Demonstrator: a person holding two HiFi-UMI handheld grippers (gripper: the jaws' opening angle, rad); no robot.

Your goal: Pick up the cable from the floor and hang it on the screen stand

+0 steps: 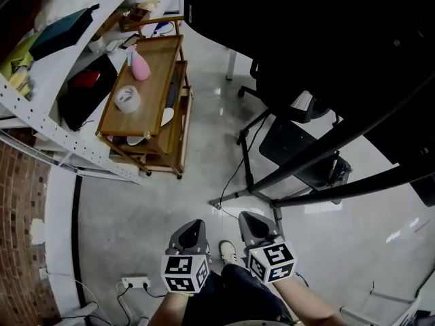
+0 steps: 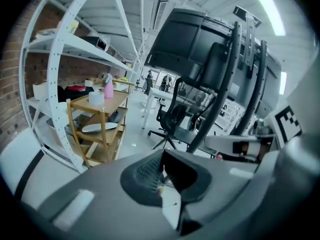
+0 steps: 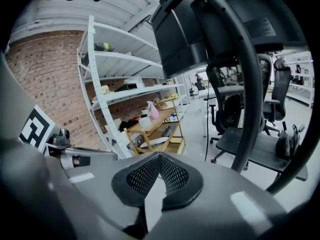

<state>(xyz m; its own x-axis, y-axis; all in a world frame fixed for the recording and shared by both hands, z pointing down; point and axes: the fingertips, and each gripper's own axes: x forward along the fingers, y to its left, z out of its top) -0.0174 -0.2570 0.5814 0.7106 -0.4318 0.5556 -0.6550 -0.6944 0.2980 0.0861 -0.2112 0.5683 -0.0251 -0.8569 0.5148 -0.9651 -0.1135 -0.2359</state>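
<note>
Cable (image 1: 228, 183) lies on the floor (image 1: 136, 209) at centre frame in the head view, a thin black line running roughly top-to-bottom and ending near the screen stand (image 1: 306, 165) foot. It sits just above and between both grippers. Left gripper (image 1: 194, 225) and right gripper (image 1: 250, 220) look about equally near. Both sets of fingers are closed tight and empty, so they need opening before reaching down.

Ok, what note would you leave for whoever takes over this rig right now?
Left gripper: shut, empty, held low by the body.
Right gripper: shut, empty, beside it.
Cable: thin black line lying on the floor, running toward the base of the screen stand.
Done: nothing; cable untouched.
Left: open a gripper, pick the cable up, hang it on the stand.
</note>
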